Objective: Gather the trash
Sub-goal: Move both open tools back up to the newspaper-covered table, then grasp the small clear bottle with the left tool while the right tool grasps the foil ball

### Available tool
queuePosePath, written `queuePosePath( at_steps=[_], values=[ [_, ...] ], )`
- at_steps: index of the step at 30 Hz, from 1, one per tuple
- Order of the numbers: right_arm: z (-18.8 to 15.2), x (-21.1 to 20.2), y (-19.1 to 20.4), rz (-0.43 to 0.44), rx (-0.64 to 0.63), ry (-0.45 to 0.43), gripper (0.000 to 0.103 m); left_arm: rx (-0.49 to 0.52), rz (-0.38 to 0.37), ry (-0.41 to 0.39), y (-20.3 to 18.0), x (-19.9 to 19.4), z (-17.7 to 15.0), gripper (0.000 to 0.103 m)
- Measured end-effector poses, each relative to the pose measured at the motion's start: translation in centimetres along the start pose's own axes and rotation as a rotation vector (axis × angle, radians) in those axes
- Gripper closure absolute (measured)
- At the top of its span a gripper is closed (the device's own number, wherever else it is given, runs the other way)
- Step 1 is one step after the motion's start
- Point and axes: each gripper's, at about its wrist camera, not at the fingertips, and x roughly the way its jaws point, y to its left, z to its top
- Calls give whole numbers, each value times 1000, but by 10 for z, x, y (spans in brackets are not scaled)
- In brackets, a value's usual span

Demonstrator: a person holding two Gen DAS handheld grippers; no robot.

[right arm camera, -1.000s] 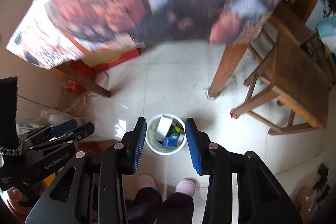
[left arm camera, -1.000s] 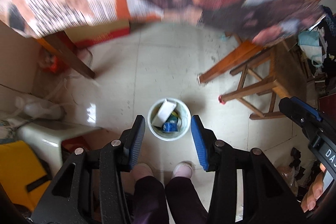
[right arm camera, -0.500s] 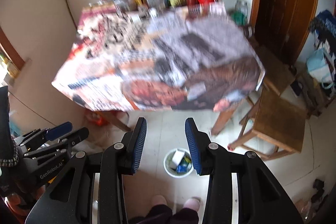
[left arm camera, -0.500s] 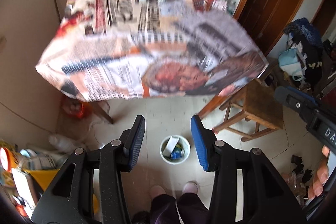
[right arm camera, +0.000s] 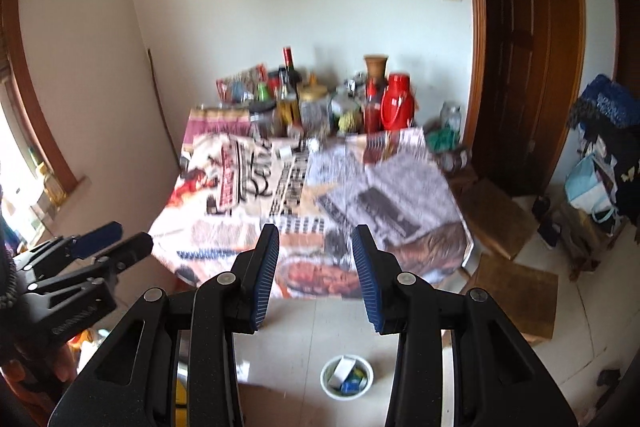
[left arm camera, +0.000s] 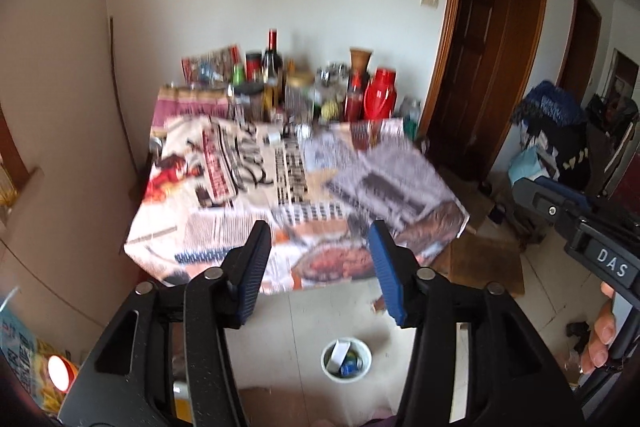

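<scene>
A small white bin (left arm camera: 346,358) (right arm camera: 346,377) stands on the tiled floor in front of the table, holding a white carton and blue and green scraps. My left gripper (left arm camera: 319,247) hangs high above it with its jaws opening and nothing between the blue pads. My right gripper (right arm camera: 315,249) is open at the same height, also empty. Both point over the near edge of a table (left arm camera: 224,223) (right arm camera: 224,227) covered in newspaper. Each gripper shows at the side of the other's view: the right gripper (left arm camera: 576,227) in the left wrist view, the left gripper (right arm camera: 80,259) in the right wrist view.
Bottles, jars and a red thermos (left arm camera: 380,93) (right arm camera: 396,101) crowd the table's far end by the wall. Wooden stools (right arm camera: 516,295) stand right of the table before a dark wooden door (right arm camera: 516,47). Bags and clothes (left arm camera: 560,139) pile up at far right.
Both grippers have risen and tilted up from looking down at the bin to facing the tabletop. The bin has shrunk toward the bottom of both views. The left jaws stand wider.
</scene>
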Motion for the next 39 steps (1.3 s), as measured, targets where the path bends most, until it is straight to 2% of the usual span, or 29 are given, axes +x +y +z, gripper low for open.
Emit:
queuePosePath(
  at_steps=[3,4,5,6,8,9,11,12,20,27,30,35,39],
  values=[
    [11,-7,0,2,-5,-44,66,-8,-5,-34,3,-8,12,48],
    [13,-7,1,3,-13,-49,60,-9,-7,-43,3,-8,15,44],
    [17,-6,1,1,-22,-54,42,-8,-11,-51,2,-7,19,39],
    [19,-6,-1,-8,-25,-72,29,-6,-14,-56,2,-6,22,35],
    [26,-5,-7,-16,-30,-117,25,-5,-6,-66,-1,0,29,29],
    [30,-3,-9,-13,-33,-120,24,-4,0,-68,-3,3,32,27],
    [39,7,-16,-4,-37,-125,23,-3,12,-69,-7,15,40,15],
    [46,16,-23,7,-38,-128,22,-6,19,-75,-10,21,44,15],
    [103,73,-64,72,-86,-115,22,-59,91,-86,-34,89,98,14],
    [144,115,-93,123,-142,-89,22,-174,138,-77,-43,144,138,14],
    [153,136,-100,135,-156,-81,22,-202,155,-68,-41,165,150,14],
    [167,179,-104,138,-142,-19,22,-212,183,-26,-28,204,164,14],
    [177,212,-95,133,-127,16,22,-225,166,9,-4,238,172,14]
  ],
)
